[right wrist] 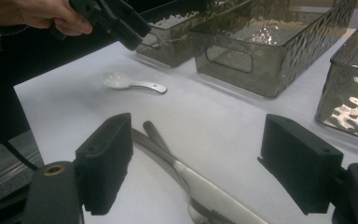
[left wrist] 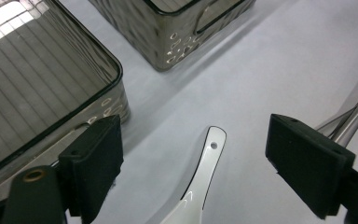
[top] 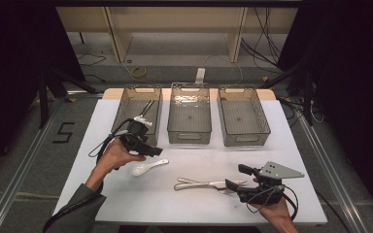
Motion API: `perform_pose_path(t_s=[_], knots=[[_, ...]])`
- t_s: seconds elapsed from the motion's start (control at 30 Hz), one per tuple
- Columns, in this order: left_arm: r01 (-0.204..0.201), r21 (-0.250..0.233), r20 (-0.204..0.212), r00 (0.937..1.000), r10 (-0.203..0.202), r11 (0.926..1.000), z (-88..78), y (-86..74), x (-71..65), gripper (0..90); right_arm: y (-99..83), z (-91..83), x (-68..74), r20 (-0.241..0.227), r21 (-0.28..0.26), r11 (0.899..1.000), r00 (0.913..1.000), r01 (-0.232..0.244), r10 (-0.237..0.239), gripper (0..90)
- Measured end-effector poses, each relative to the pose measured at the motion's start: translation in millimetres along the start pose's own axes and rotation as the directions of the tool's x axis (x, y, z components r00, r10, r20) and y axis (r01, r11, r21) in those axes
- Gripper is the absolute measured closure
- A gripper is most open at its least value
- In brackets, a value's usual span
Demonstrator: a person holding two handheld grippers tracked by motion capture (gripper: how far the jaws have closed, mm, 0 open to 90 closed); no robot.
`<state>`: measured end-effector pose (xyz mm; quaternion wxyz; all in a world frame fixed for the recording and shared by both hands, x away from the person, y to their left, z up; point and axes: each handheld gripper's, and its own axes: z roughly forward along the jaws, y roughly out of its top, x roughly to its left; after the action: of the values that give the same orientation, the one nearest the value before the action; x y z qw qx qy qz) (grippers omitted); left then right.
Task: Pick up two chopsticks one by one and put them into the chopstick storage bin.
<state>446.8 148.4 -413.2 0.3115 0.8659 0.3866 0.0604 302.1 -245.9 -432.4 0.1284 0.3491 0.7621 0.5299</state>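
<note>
Grippers both sit spread wide with nothing in them right now. My left gripper [left wrist: 193, 154] hangs over the white spoon [left wrist: 200, 179], and in the left gripper view the spoon's handle runs right up between the two jaws, hole end pointing away from me, not touching either jaw as far as I can tell. From the high view that left gripper [top: 151, 150] is just above and a bit behind the spoon [top: 145, 167], which lies flat on the white tabletop [top: 199, 199].

My right gripper [right wrist: 198, 163] is released too, jaws well apart. Straight ahead of it and partly under it lie a knife [right wrist: 200, 184] and another piece of metal cutlery [right wrist: 156, 133], crossed over each other. Can't tell from here whether that second one is a fork or a spoon. In the high view the right gripper [top: 240, 177] has its tips right at the near end of that cutlery.

Beyond the left gripper stand three smoky clear bins in a row; the left bin [top: 126, 109] already has a metal utensil [top: 145, 109] inside, and it's the one nearest that gripper. The middle bin [top: 189, 133] and right bin [top: 245, 133] are further across.
</note>
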Motion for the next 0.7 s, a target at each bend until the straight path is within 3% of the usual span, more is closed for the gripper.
perform_pose_path(t_s=[0.33,0.5,0.7], knots=[[-0.038,0.077,-0.019,0.999,0.04,0.9963,6.5,-8.6,-4.7,18.4,-0.7,-0.5,-1.7,-0.005,0.001,1.0,1.0,-0.005,0.005,26.0],[-0.048,0.087,-0.019,0.9986,0.05,0.9951,7.4,-8.6,-5.9,18.3,-0.8,-0.2,-1.4,-0.006,0.001,1.0,1.0,0.0,0.0,26.0],[-0.079,0.131,-0.034,0.9959,0.084,0.9882,13.2,-9.8,-10.6,17.8,-0.6,-0.4,-1.3,-0.005,0.001,1.0,1.0,-0.005,0.005,26.0]])
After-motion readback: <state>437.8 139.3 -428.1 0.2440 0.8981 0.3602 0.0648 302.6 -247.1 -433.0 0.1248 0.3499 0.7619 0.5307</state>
